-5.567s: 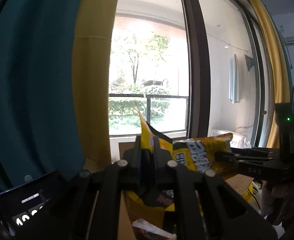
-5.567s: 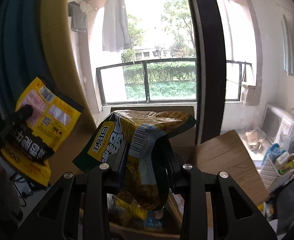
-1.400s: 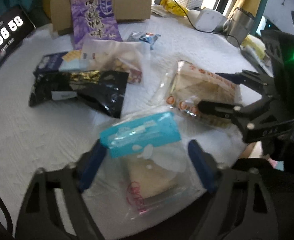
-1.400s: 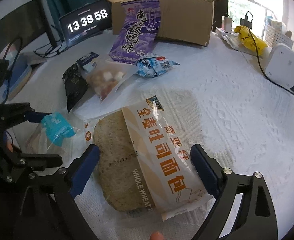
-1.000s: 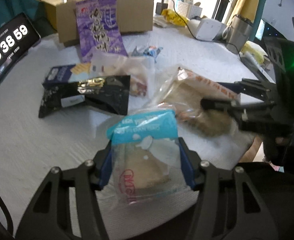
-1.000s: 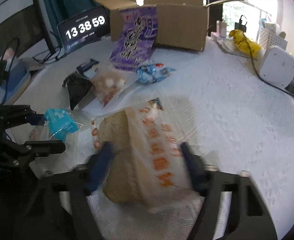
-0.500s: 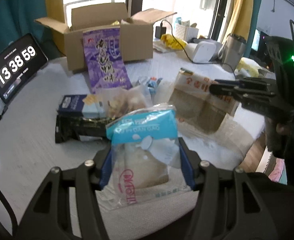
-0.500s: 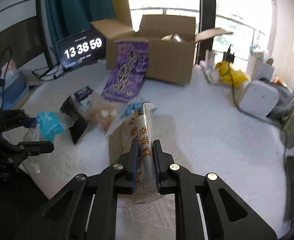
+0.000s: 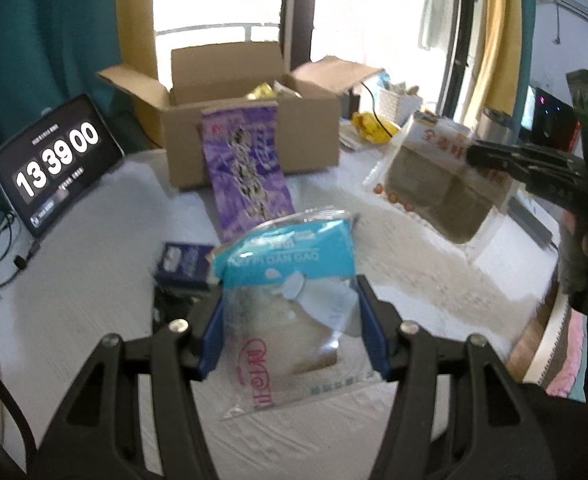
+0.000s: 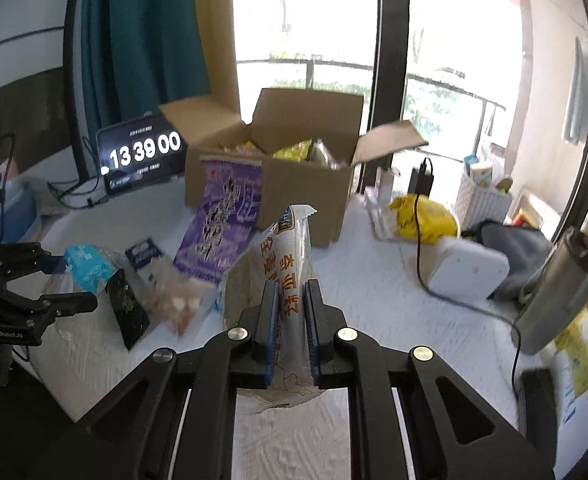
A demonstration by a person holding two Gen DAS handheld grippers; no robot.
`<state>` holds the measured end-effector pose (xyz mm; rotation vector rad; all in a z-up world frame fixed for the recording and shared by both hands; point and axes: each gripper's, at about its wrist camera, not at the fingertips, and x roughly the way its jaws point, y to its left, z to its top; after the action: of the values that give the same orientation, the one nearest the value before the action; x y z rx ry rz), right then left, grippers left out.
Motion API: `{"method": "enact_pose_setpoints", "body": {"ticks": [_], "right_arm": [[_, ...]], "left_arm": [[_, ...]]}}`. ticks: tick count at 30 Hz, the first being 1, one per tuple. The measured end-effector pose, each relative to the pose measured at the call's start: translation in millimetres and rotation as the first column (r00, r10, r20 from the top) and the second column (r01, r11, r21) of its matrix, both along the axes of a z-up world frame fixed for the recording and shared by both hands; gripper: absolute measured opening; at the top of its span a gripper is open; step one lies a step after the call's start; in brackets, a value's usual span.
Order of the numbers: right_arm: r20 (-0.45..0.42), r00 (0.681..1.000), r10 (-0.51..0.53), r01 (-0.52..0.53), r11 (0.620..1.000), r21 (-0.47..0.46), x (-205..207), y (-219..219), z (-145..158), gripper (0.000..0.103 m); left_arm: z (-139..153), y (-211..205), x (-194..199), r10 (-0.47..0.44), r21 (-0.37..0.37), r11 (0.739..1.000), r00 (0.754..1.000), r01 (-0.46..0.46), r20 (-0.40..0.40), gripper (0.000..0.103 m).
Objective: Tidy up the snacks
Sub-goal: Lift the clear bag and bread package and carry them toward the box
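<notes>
My left gripper (image 9: 290, 320) is shut on a clear cake bag with a blue header (image 9: 290, 264), held above the white tablecloth. The same bag (image 10: 86, 264) and left gripper (image 10: 42, 280) show at the left of the right wrist view. My right gripper (image 10: 292, 300) is shut on a wholewheat toast bag (image 10: 290, 248), which stands on edge between the pads. From the left wrist view that toast bag (image 9: 433, 176) hangs in the air from the right gripper (image 9: 493, 156). An open cardboard box (image 9: 246, 120) (image 10: 305, 184) with snacks inside stands behind.
A purple snack bag (image 10: 222, 224) leans on the box. A black packet (image 10: 128, 312), a dark blue box (image 10: 146, 256) and a clear snack bag (image 10: 174, 300) lie on the table. A clock tablet (image 10: 142, 158) stands left; a white device (image 10: 469, 276), cable and steel tumbler (image 10: 557, 288) stand right.
The right gripper closed on the toast bag and lifted it off the table. The left gripper rose with the cake bag. Both views tilted up toward the box.
</notes>
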<state>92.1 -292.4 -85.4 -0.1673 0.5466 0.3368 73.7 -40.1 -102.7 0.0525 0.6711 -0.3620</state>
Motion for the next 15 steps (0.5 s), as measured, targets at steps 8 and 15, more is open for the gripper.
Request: {"method": "enact_pose_setpoints", "body": {"ticks": [8,15], "right_arm": [[0.081,0.997,0.015,-0.015,1.000,-0.002,21.0,11.5,26.3,0.014],[0.135,0.991,0.021,-0.021,1.000,0.003,40.0,17.8,45.1,0.014]], "left_arm": [[28.4,18.7,25.3,0.060,-0.036,0.998,0.995,-0.058,0.085,0.059],[45.4,31.3,44.6,0.099,-0.047,0.995,0.986,-0.093,0.136,0.059]]}}
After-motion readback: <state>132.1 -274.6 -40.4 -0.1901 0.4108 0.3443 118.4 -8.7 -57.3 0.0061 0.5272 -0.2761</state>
